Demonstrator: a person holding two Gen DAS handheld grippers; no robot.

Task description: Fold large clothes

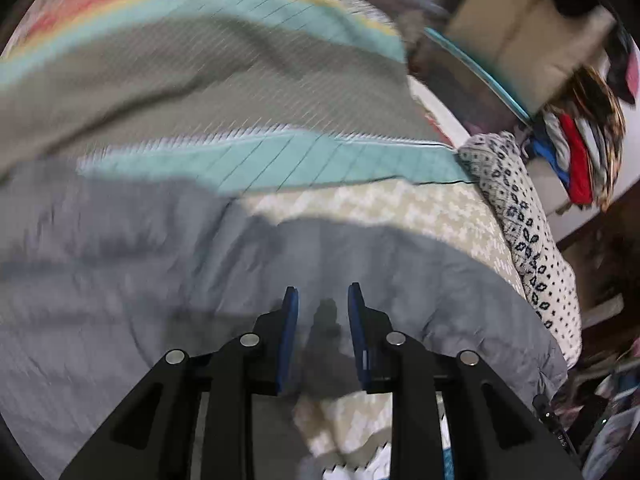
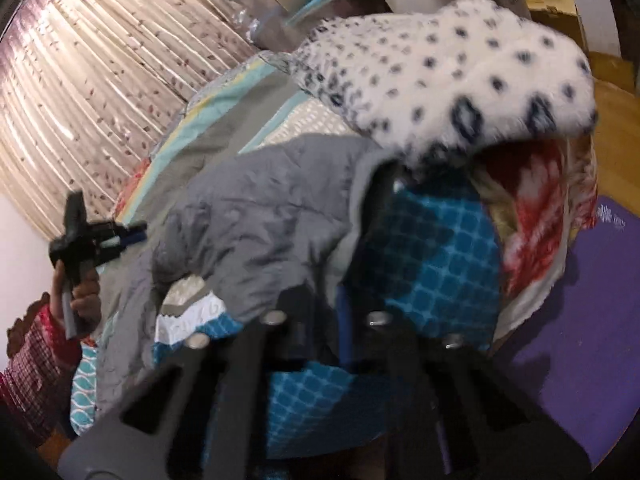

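Two grippers: left gripper (image 1: 322,300) jaws apart, right gripper (image 2: 340,280) together (grey garment (image 2: 256,216)).

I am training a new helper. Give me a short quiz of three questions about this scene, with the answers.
1. True or false: the left gripper pinches the grey garment.
2. Which pattern does the white fleece have? A stripes, B dark dots, C flowers.
3. Fill in: the floor mat is ____.
Key: 1 false, its jaws stand open above the garment; 2 B; 3 purple.
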